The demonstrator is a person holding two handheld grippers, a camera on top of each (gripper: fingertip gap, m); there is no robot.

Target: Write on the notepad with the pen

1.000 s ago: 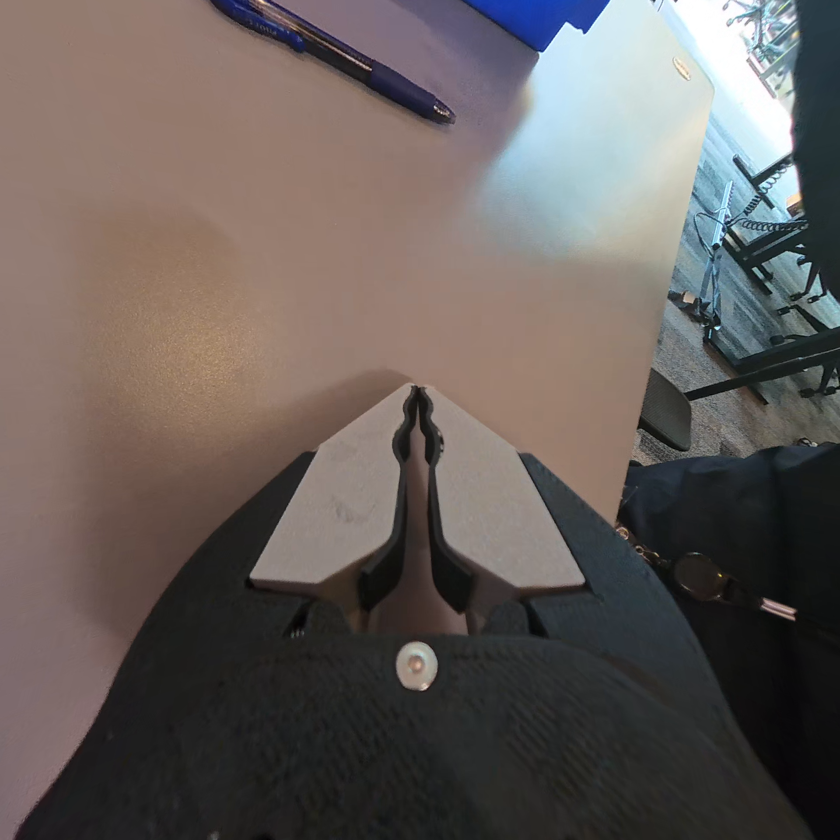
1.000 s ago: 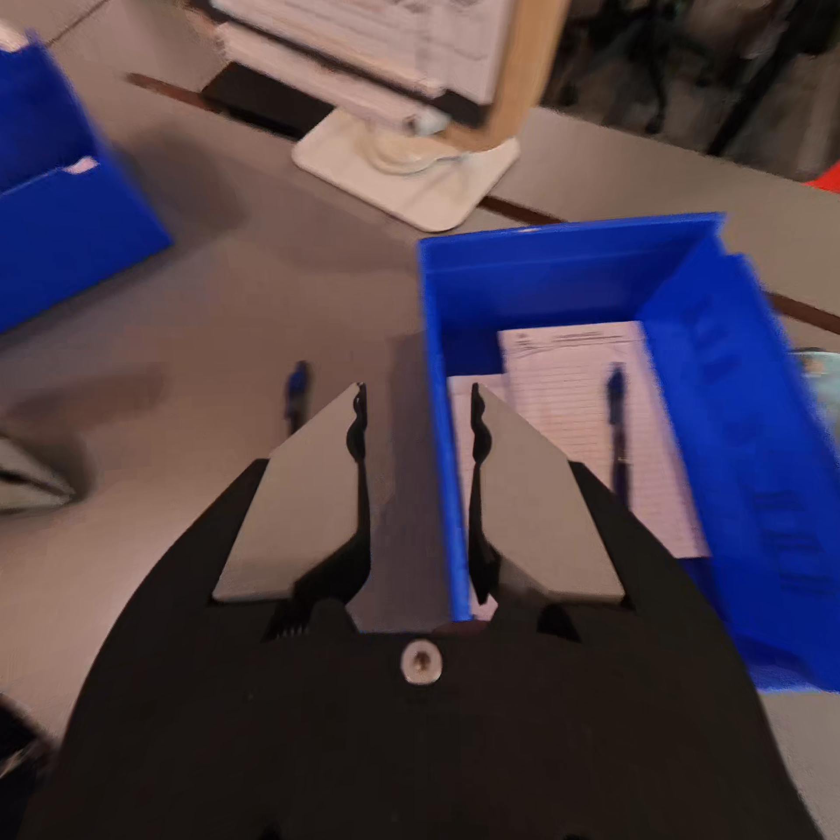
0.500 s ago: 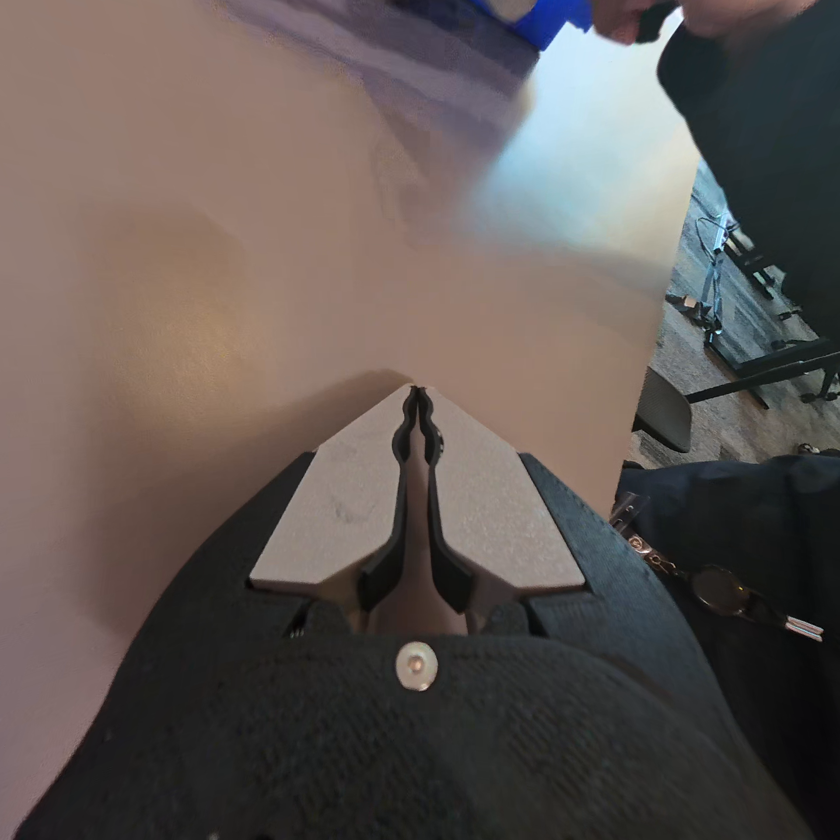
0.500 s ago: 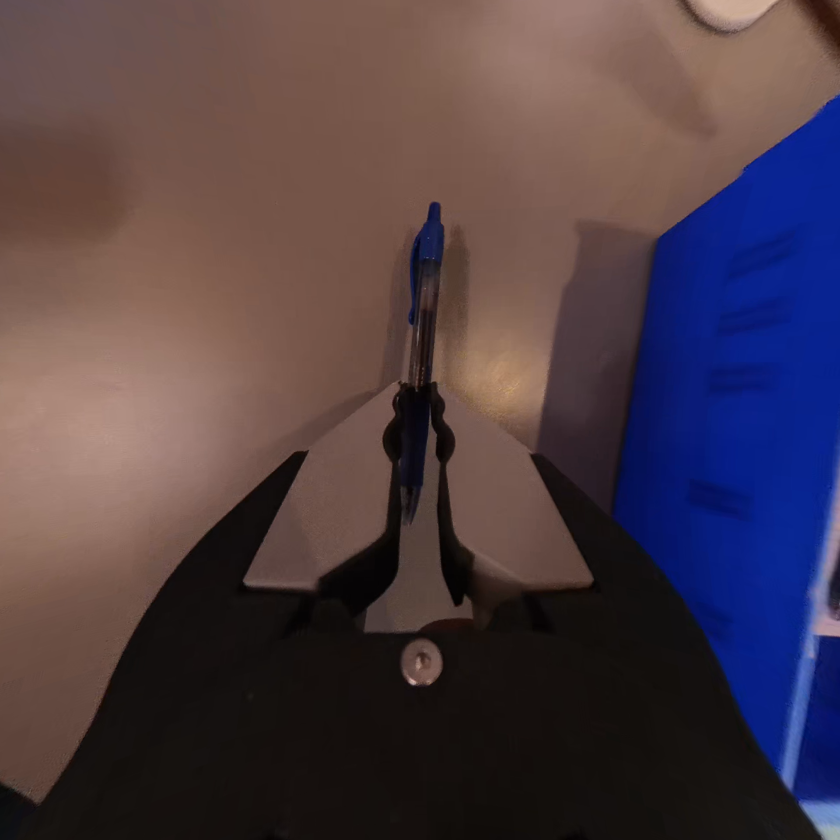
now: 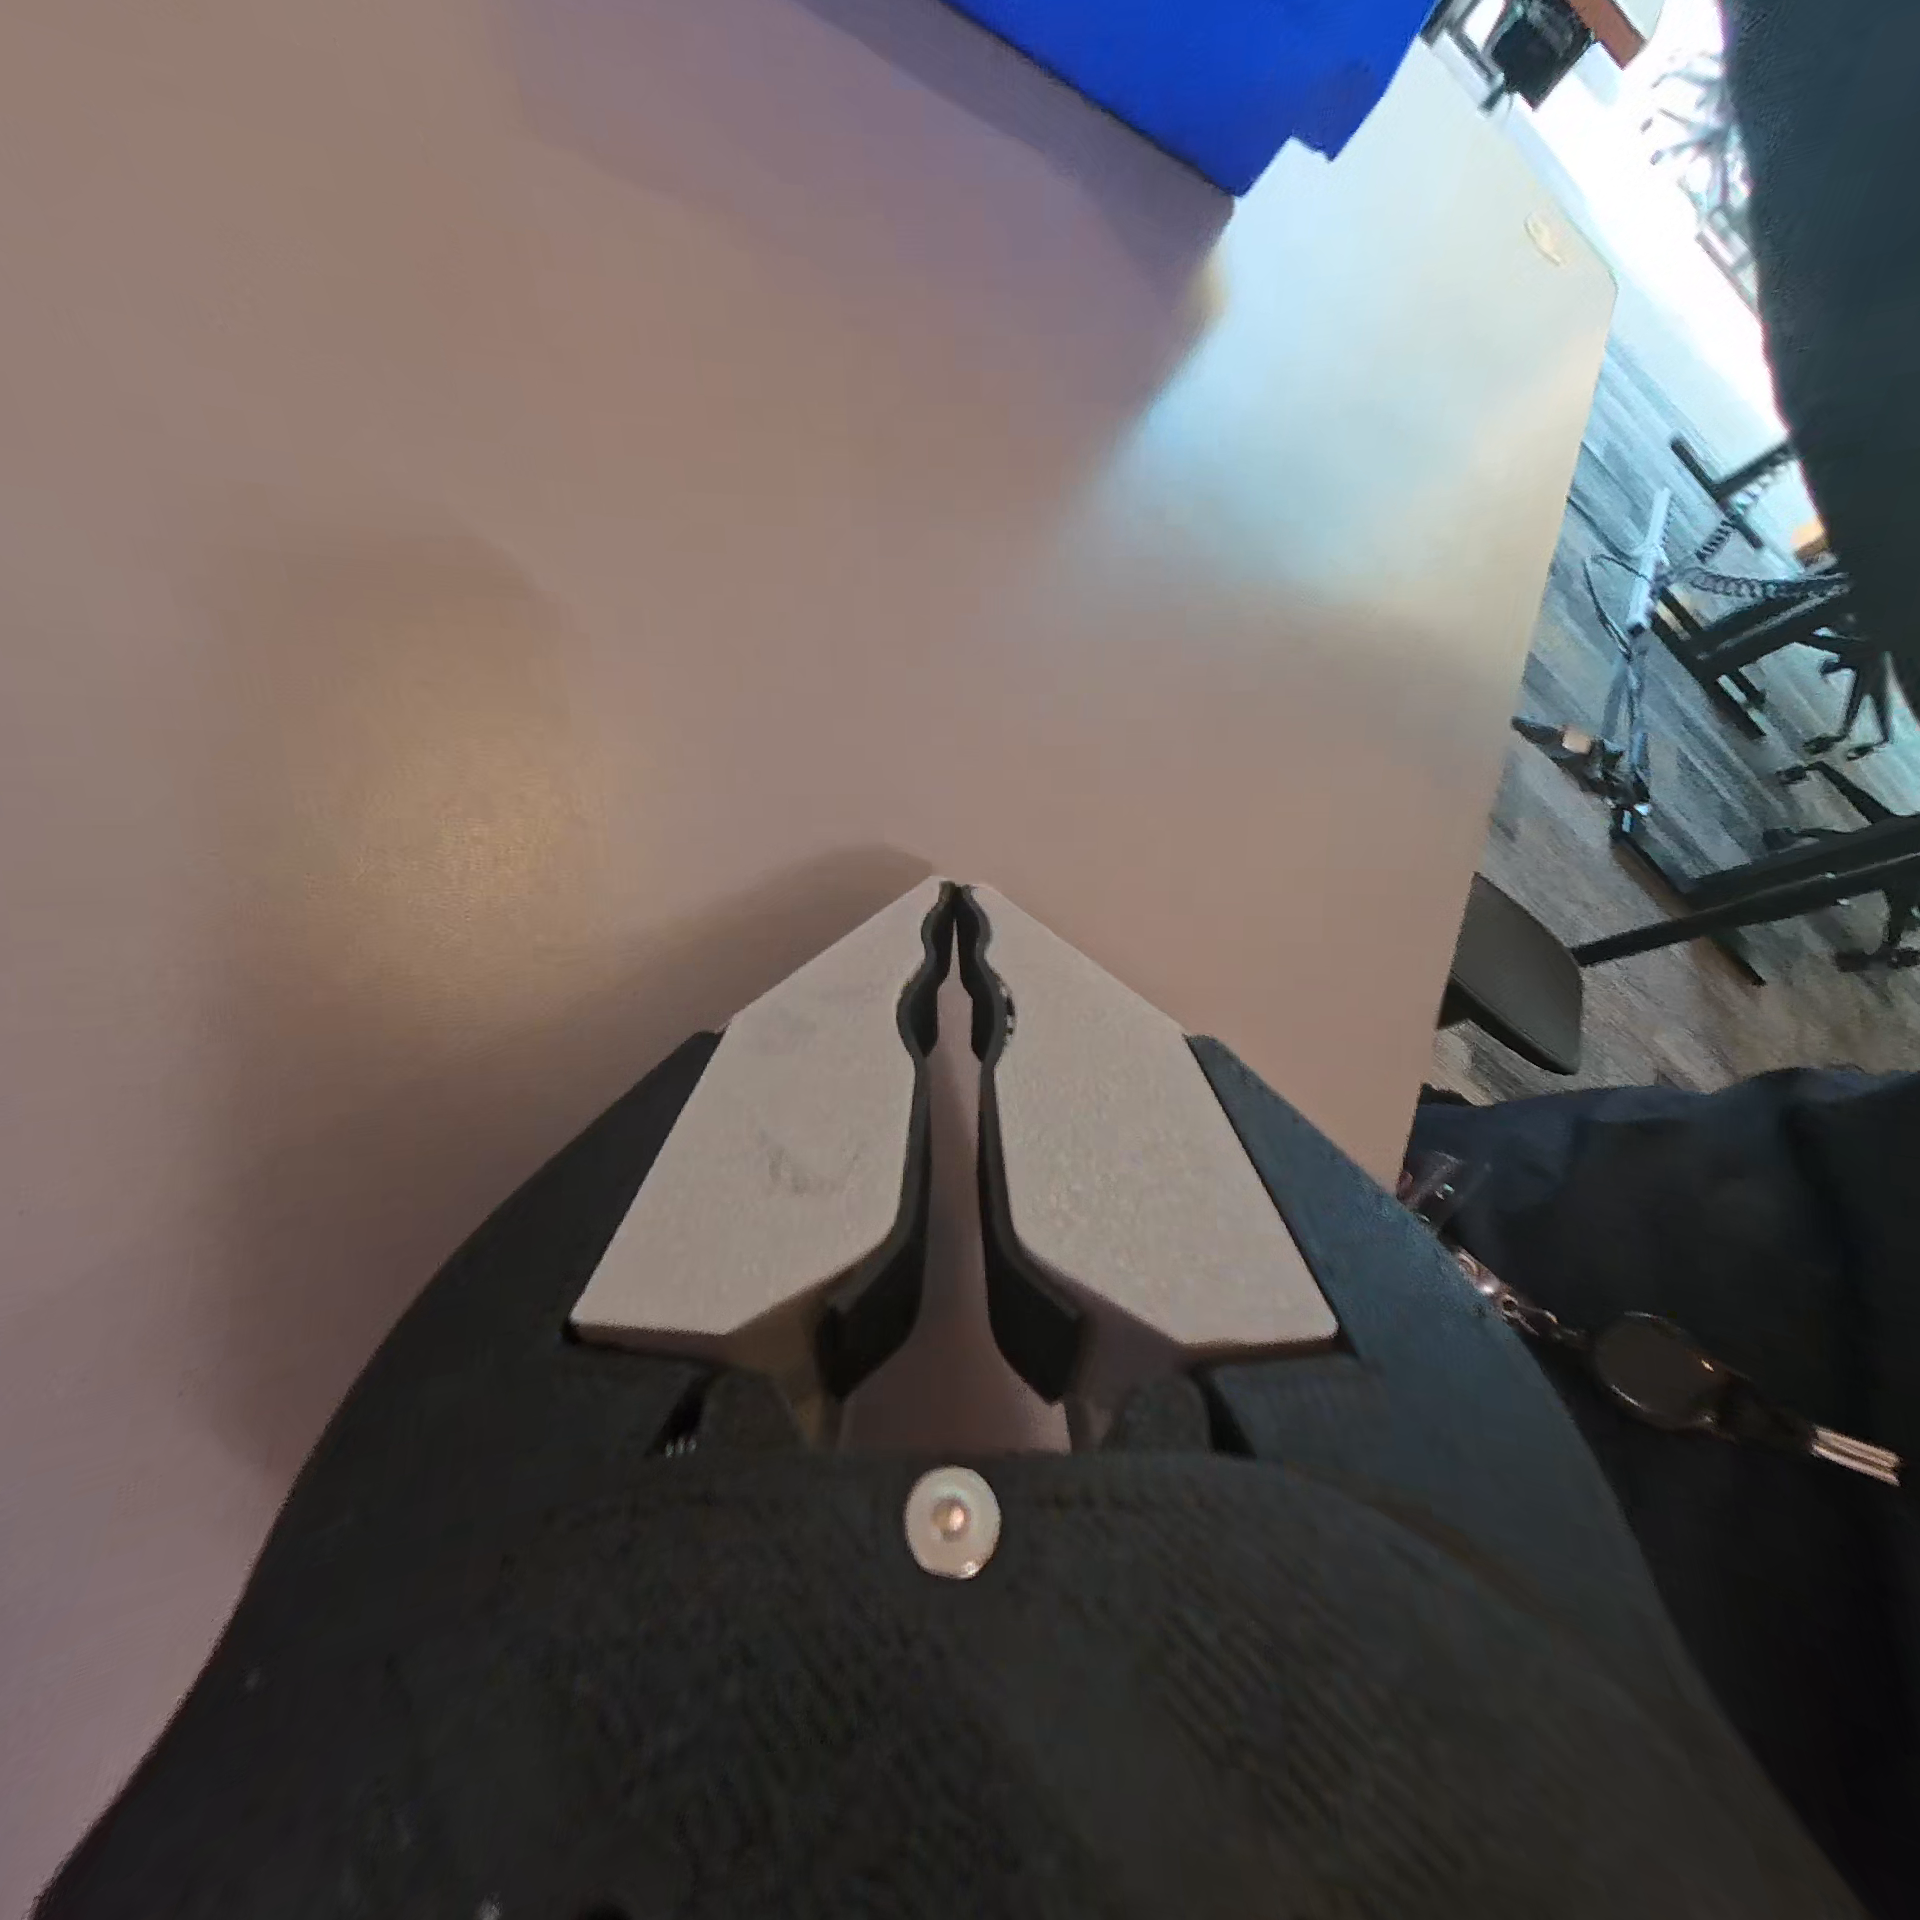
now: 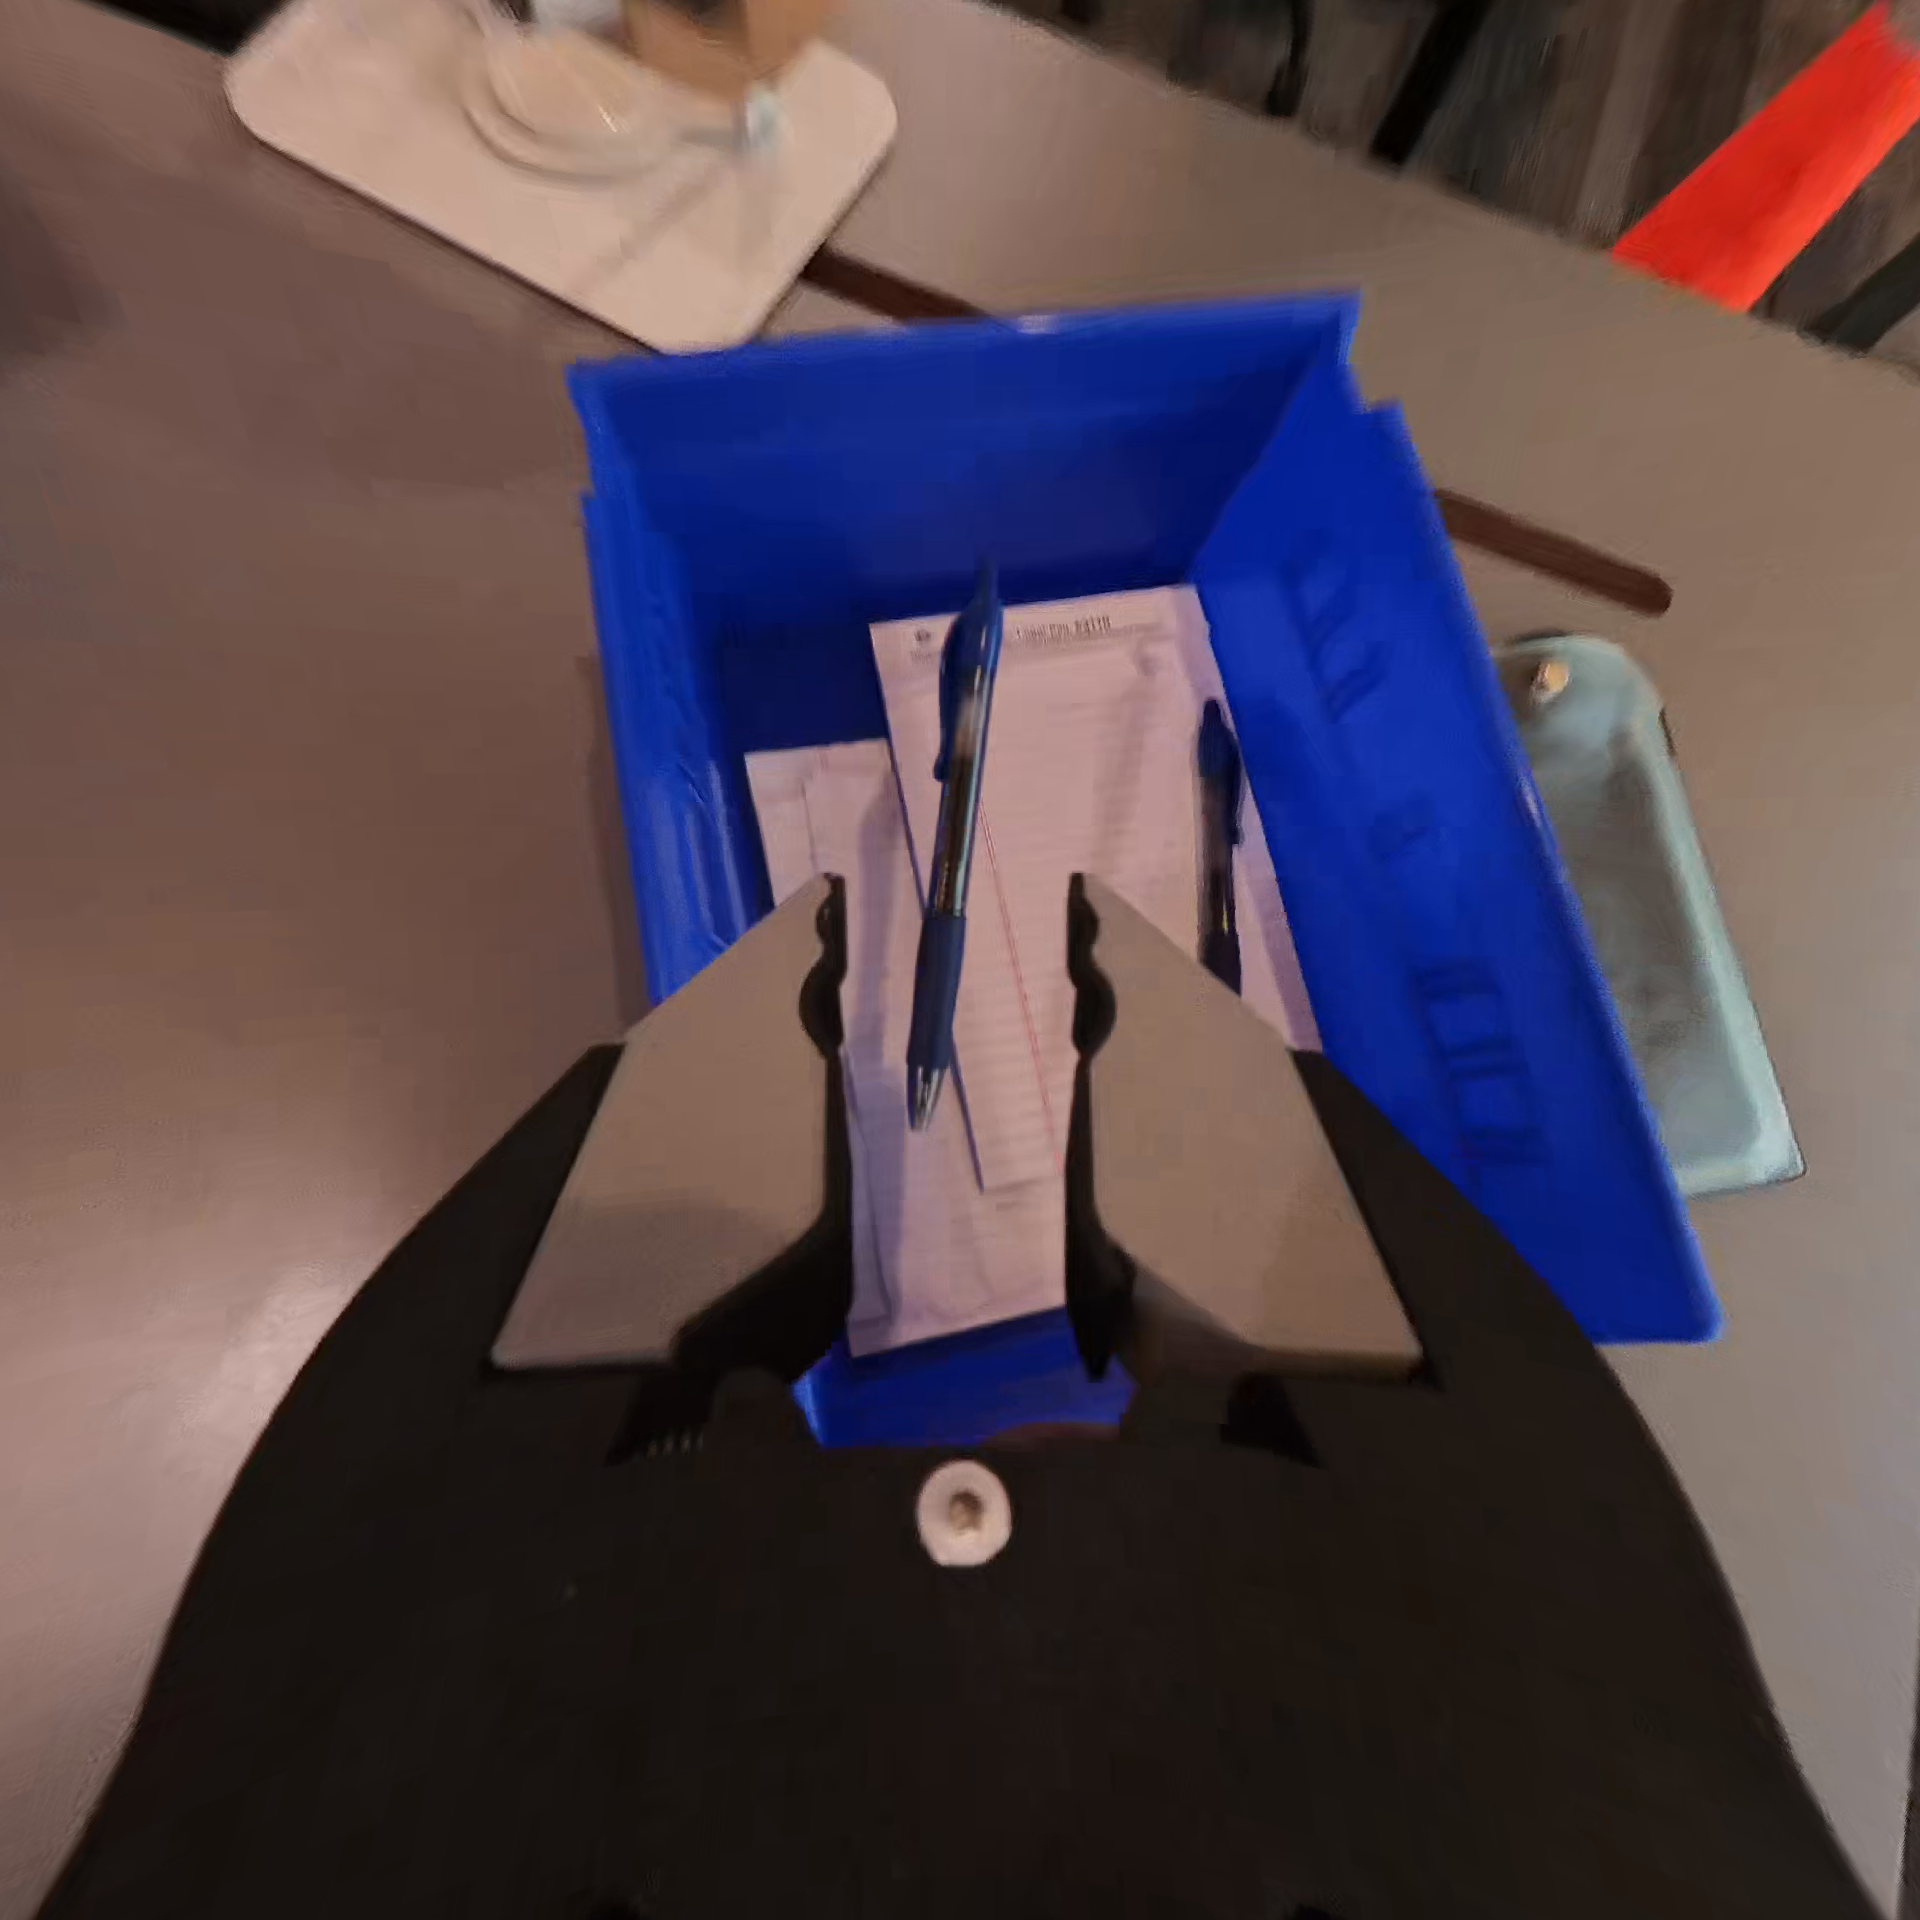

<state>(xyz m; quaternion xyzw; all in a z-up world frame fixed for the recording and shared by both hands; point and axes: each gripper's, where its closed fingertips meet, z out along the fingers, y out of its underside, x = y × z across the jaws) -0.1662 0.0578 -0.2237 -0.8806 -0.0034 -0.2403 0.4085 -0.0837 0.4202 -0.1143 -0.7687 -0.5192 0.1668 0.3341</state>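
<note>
My right gripper (image 6: 953,888) is open above a blue bin (image 6: 935,457). A blue pen (image 6: 951,852) shows blurred between the two fingers, touching neither, tip pointing toward me. It lies over the white lined notepad (image 6: 1081,790) in the bin; whether it rests on the pad or is still in the air I cannot tell. A second blue pen (image 6: 1216,842) lies on the notepad by the bin's right wall. My left gripper (image 5: 954,891) is shut and empty, low over the bare grey table (image 5: 623,520). A corner of the blue bin (image 5: 1174,73) shows at the top of the left wrist view.
A white stand base (image 6: 582,135) sits behind the bin. A pale teal tray (image 6: 1642,914) lies to the bin's right. A red object (image 6: 1787,166) is at the far right. The table edge (image 5: 1496,790) and a person's dark clothing (image 5: 1714,1195) are on the right of the left wrist view. Spacing between my two grippers at the tips: around 40 centimetres.
The right gripper, shut on the pen over the table half a second ago, has moved over the bin and opened, letting go of the pen. The left gripper stays shut and still.
</note>
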